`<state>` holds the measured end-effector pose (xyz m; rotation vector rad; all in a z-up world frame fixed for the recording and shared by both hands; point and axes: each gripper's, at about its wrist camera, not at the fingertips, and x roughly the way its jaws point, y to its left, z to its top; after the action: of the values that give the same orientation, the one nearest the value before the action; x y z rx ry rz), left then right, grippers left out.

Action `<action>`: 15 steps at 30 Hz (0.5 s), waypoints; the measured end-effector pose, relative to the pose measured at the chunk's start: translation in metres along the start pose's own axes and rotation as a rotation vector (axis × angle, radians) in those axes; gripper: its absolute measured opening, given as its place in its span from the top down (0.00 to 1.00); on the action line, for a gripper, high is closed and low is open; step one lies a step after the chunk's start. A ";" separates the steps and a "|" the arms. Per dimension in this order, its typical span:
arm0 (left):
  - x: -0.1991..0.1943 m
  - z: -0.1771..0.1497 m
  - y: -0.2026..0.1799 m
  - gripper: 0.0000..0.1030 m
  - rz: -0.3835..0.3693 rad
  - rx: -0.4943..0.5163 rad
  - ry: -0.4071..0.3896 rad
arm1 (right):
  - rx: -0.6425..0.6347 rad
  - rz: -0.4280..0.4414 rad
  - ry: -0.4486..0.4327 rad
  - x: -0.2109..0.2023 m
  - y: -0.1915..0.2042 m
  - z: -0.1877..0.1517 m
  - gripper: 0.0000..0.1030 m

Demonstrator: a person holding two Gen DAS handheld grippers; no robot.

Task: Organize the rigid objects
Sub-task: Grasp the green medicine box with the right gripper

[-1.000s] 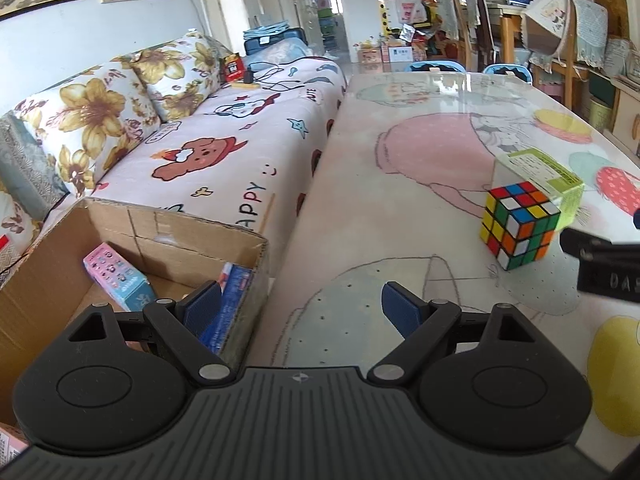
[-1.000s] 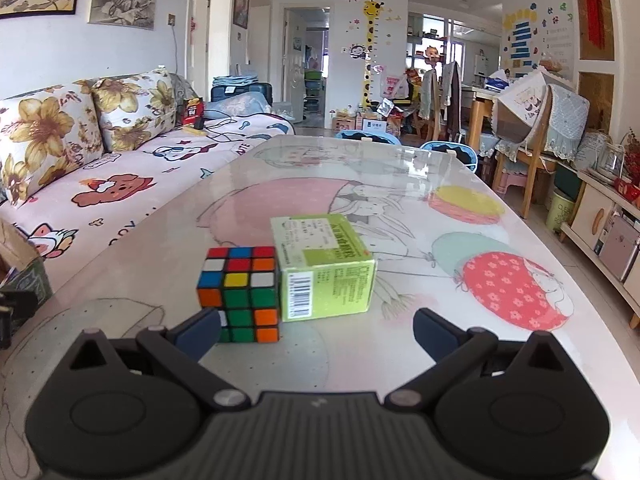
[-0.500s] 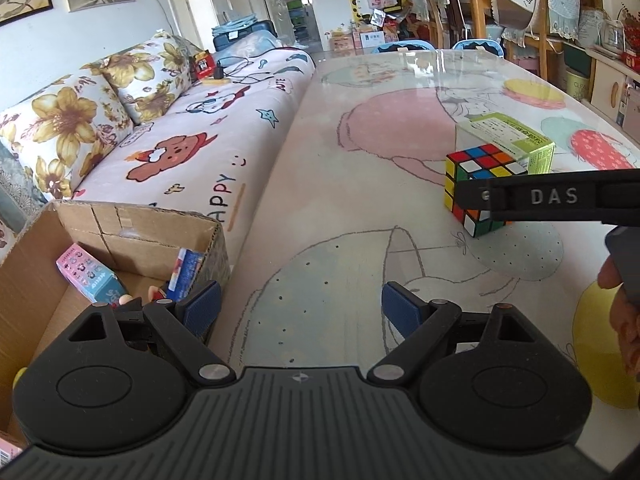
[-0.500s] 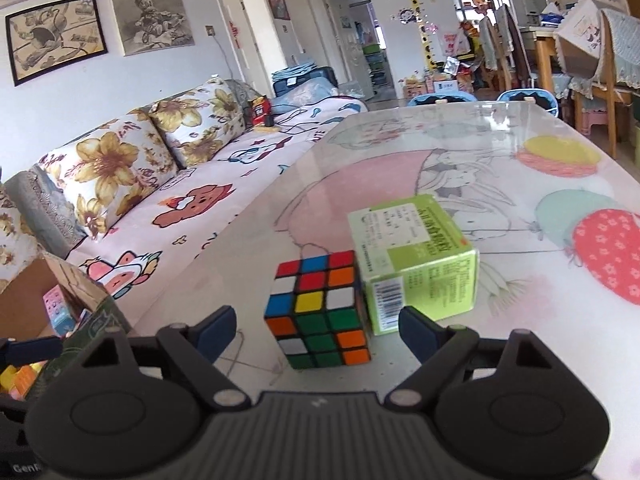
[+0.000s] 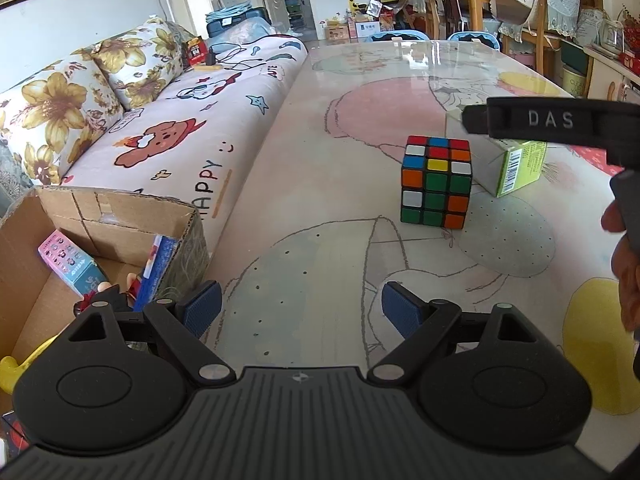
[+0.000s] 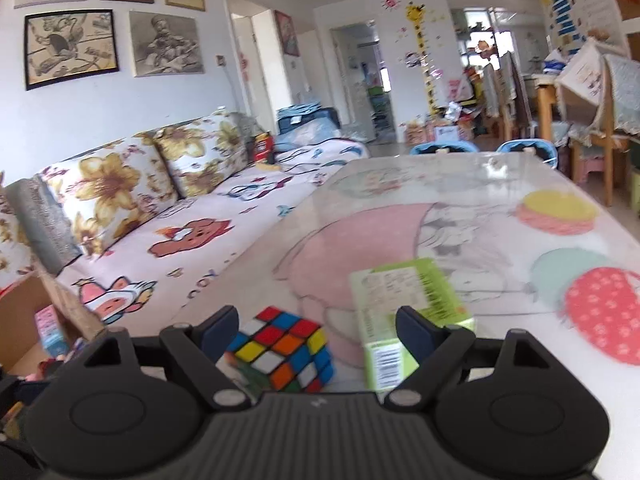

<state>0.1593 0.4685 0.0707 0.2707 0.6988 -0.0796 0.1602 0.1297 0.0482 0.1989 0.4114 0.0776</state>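
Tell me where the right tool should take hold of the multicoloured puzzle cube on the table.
Probably across the multicoloured puzzle cube's two opposite flat side faces, descending from above: the open right tool already straddles it, and the green cardboard box stands apart, leaving a finger gap.

1 puzzle cube [image 5: 436,181], 1 green carton [image 5: 516,164], 1 cardboard box [image 5: 120,216], 2 floral cushions [image 5: 52,116].

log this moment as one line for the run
right tool: open, around Rubik's cube | left tool: open, idle | green box: beside cube | cardboard box: holds items

Floral-cushioned sofa [image 5: 168,128] beside glossy cartoon-print table [image 5: 360,92]; framed pictures [image 6: 72,46] on white wall.
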 end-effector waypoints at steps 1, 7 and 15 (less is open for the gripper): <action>0.000 0.000 -0.002 0.00 -0.004 0.004 -0.002 | 0.008 -0.028 0.006 0.003 -0.005 0.000 0.15; 0.002 -0.002 -0.013 0.00 -0.038 0.038 -0.021 | -0.001 -0.090 0.094 0.033 -0.020 -0.010 0.13; -0.001 -0.001 -0.025 0.00 -0.070 0.029 -0.048 | -0.090 -0.102 0.136 0.053 -0.010 -0.011 0.13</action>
<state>0.1540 0.4448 0.0649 0.2710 0.6598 -0.1623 0.2045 0.1274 0.0160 0.0834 0.5522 0.0091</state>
